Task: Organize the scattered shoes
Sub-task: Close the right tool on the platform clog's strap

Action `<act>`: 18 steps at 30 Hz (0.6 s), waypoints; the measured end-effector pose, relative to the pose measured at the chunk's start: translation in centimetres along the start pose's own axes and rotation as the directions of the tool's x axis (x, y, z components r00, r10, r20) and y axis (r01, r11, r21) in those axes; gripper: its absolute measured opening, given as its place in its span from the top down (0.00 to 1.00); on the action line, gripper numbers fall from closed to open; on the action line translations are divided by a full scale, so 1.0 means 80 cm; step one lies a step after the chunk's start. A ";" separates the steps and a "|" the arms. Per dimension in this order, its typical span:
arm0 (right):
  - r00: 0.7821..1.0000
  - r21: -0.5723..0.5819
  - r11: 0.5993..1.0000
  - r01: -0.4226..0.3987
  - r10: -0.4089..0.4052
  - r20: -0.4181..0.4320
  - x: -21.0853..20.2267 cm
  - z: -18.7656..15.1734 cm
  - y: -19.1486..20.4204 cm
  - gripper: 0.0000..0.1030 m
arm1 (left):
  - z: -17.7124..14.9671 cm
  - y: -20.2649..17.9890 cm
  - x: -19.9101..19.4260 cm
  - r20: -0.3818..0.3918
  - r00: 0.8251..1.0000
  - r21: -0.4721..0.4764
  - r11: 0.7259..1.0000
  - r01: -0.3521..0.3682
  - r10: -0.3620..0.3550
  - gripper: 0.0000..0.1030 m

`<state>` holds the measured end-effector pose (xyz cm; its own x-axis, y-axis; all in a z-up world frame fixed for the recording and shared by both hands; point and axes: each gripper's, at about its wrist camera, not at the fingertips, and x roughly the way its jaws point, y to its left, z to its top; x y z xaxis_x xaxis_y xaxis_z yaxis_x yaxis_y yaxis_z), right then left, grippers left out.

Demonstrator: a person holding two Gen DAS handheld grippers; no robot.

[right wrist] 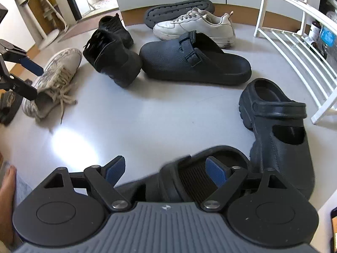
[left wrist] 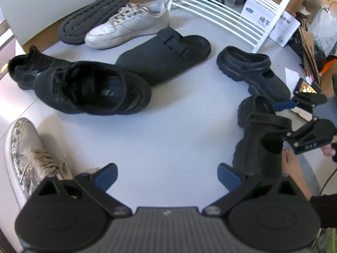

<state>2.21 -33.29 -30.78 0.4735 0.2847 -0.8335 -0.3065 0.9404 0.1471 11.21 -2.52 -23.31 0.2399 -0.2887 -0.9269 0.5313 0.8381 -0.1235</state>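
Just below the right hand-held gripper (right wrist: 166, 171), a black clog (right wrist: 189, 177) lies on the tabletop (right wrist: 147, 122), its opening facing up. The jaws stand spread: one blue pad (right wrist: 215, 171) sits inside the opening, the other hangs outside over bare tabletop, neither pressing yet. To take it well, the outer pad should probably come in against the clog's side wall before the jaws shut, so the wall is pinched squarely and not the loose heel strap. Its mate (right wrist: 278, 137) lies just beyond, to the right, with the white rack (right wrist: 294, 48) farther off. The left hand-held gripper (left wrist: 166, 177), spread and empty, hangs near a pale sneaker (left wrist: 27, 154).
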 end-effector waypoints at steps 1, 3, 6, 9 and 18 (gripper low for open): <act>1.000 -0.007 1.000 0.002 -0.002 -0.006 -0.003 -0.001 0.000 0.16 | -0.005 0.002 0.001 0.006 1.000 -0.017 1.000 0.006 -0.006 0.01; 1.000 -0.028 1.000 0.012 -0.013 -0.016 -0.008 -0.004 0.002 0.17 | -0.017 0.008 0.004 0.023 0.999 -0.065 0.997 0.032 -0.030 0.01; 0.999 -0.046 0.999 0.026 -0.028 -0.034 -0.010 -0.009 0.005 0.20 | -0.029 0.013 0.011 0.055 0.995 -0.134 0.987 0.094 -0.087 0.03; 0.997 -0.064 0.997 0.039 -0.043 -0.066 -0.006 -0.016 0.008 0.26 | -0.036 0.014 0.023 0.031 0.992 -0.173 0.977 0.122 -0.119 0.05; 0.996 -0.167 0.986 0.026 -0.040 -0.079 0.010 -0.015 0.026 0.66 | -0.049 0.025 0.024 0.030 0.992 -0.213 0.969 0.123 -0.119 0.04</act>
<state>0.98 -31.36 -31.77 0.4189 0.2313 -0.8781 -0.4278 0.9032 0.0339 9.52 0.42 -26.74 0.1990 -0.4005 -0.8944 0.3717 0.8753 -0.3093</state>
